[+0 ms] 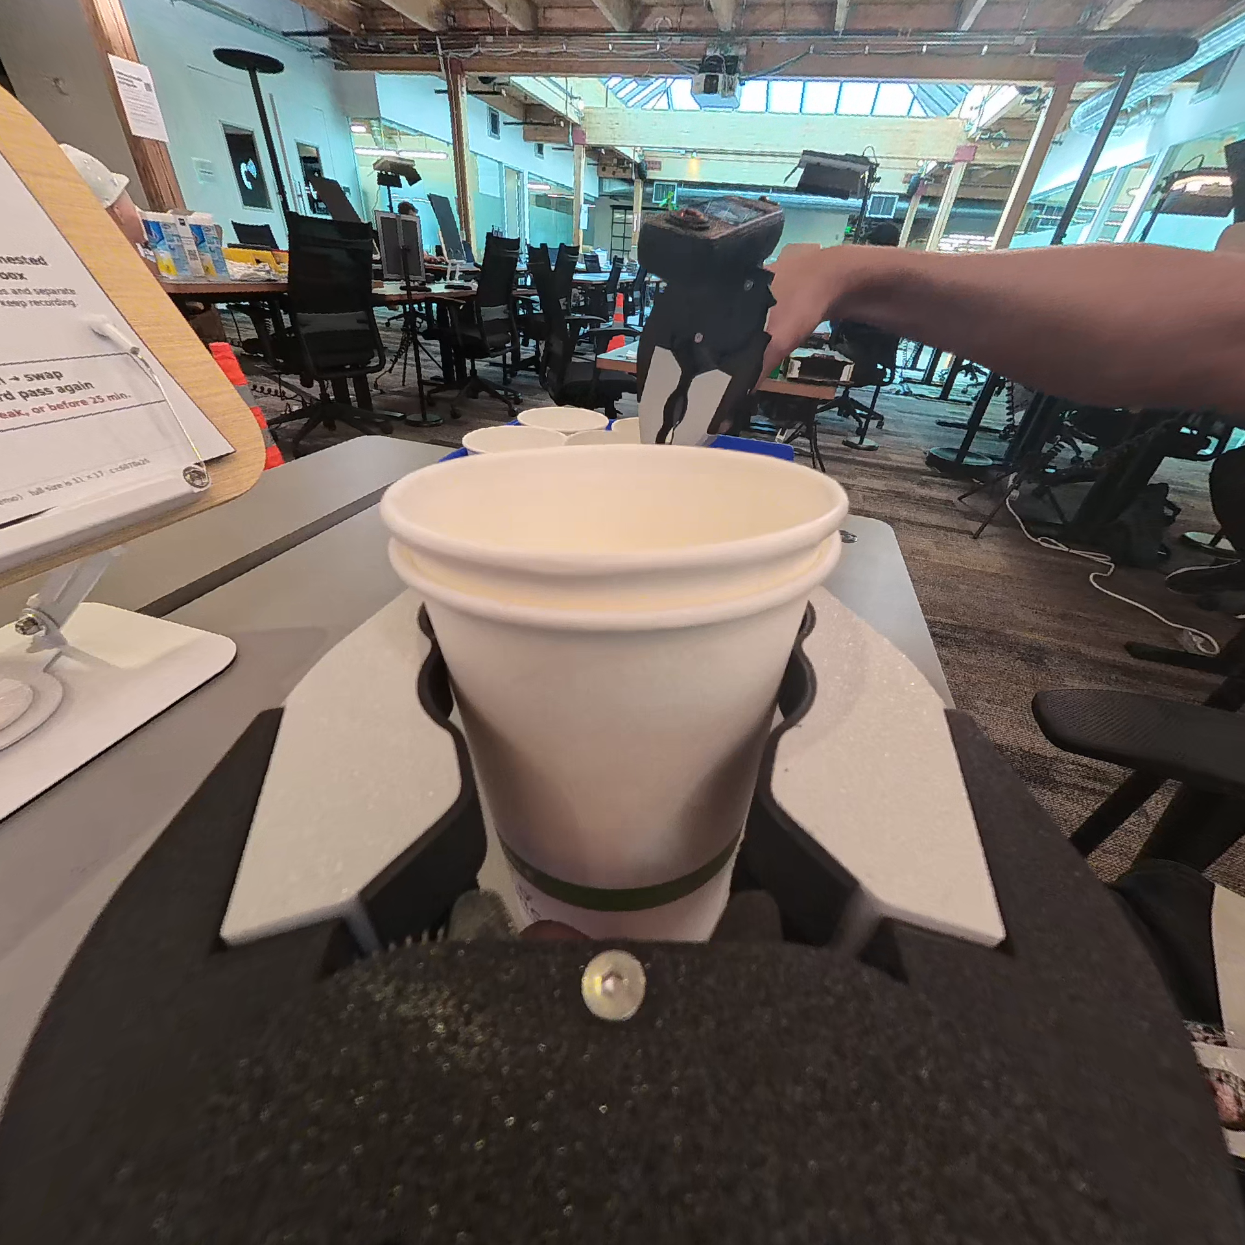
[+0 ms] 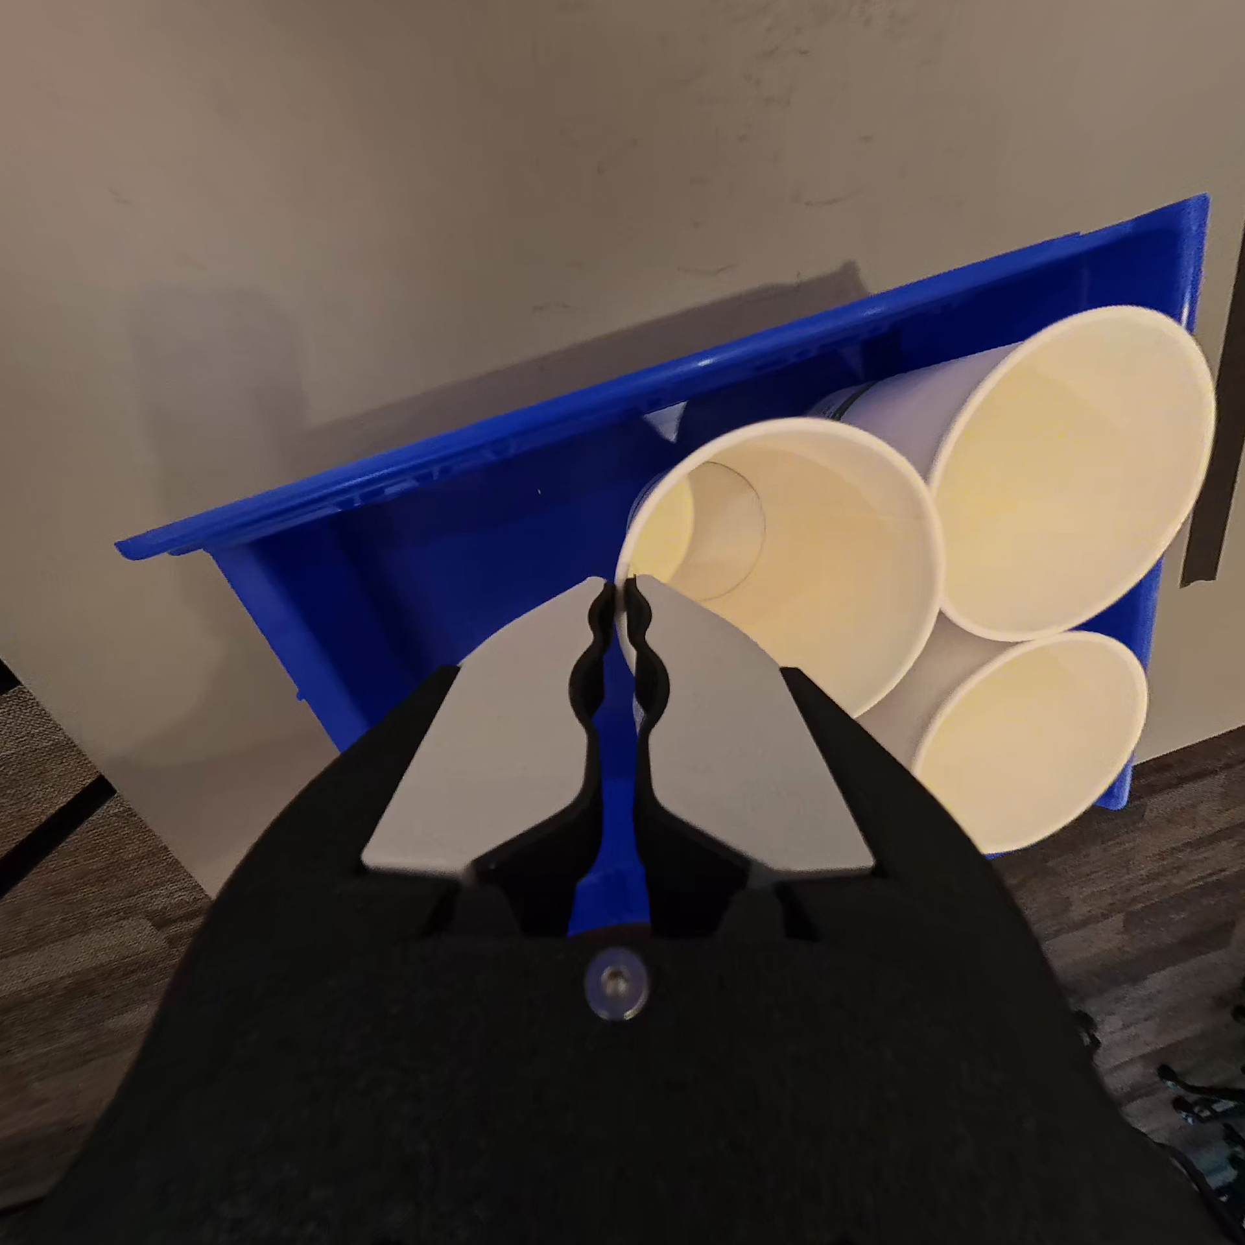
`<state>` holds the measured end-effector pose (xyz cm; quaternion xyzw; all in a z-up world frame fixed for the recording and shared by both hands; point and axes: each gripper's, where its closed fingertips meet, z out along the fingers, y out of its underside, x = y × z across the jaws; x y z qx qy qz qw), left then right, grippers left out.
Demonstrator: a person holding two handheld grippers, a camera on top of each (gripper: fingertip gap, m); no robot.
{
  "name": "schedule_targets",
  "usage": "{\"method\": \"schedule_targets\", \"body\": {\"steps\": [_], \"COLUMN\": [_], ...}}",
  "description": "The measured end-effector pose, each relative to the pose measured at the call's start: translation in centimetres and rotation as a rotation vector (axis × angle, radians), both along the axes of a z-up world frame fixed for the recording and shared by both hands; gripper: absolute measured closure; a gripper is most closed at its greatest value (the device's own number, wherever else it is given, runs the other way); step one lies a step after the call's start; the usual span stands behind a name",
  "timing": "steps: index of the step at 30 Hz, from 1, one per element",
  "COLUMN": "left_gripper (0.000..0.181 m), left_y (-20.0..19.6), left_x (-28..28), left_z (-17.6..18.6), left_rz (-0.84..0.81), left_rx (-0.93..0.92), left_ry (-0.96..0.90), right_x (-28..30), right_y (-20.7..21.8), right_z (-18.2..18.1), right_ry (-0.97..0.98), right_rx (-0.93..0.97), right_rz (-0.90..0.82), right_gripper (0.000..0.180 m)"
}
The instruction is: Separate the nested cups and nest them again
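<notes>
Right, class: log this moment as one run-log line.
left gripper: shut on nested cups | right gripper: pinching rim of cup in blue bin

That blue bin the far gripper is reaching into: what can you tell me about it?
The blue bin looks like moulded glossy plastic, a long open-topped box with a rolled rim. It sits on the grey table. White paper cups stand bunched at one end: three show in the right wrist view, four rims in the left; the rest is bare. The right gripper is over it, shut on the nearest cup's rim.
</notes>
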<state>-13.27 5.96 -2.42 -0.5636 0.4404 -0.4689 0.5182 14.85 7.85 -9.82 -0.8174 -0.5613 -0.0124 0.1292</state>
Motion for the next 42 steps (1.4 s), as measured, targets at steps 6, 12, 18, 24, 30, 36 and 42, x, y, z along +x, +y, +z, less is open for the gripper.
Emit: {"method": "schedule_targets", "body": {"steps": [6, 12, 18, 24, 30, 36, 42], "left_gripper": [0.084, 0.084, 0.084, 0.084, 0.084, 0.084, 0.084], "left_y": [0.0, -0.2, -0.2, -0.3, -0.1, -0.1, -0.1], "left_x": [-0.1, 0.2, 0.4, 0.1, -0.1, 0.0, 0.1], "left_z": [0.3, 0.2, 0.0, 0.1, 0.0, 0.0, -0.2], "left_rz": [0.001, -0.003, -0.001, 0.001, 0.01, 0.018, 0.024], "left_rx": [-0.001, 0.004, 0.011, 0.017, 0.019, 0.019, 0.041], "left_ry": [-0.015, -0.009, 0.005, 0.005, 0.008, 0.009, 0.028], "right_x": [-1.8, -15.7, -27.2, -30.6, -31.0, -31.1, -30.9], "right_y": [-0.4, -3.7, -6.6, -6.2, -6.3, -6.4, -6.4], "right_z": [4.0, 14.6, 13.5, 11.0, 10.8, 10.3, 10.0], "right_ry": [0.034, 0.268, 0.265, 0.188, 0.147, 0.156, 0.14], "right_rx": [0.02, 0.162, 0.072, -0.061, -0.112, -0.111, -0.129], "right_rz": [0.018, 0.302, 0.528, 0.543, 0.541, 0.531, 0.545], "right_gripper": [0.167, 0.165, 0.169, 0.172, 0.175, 0.173, 0.175]}}
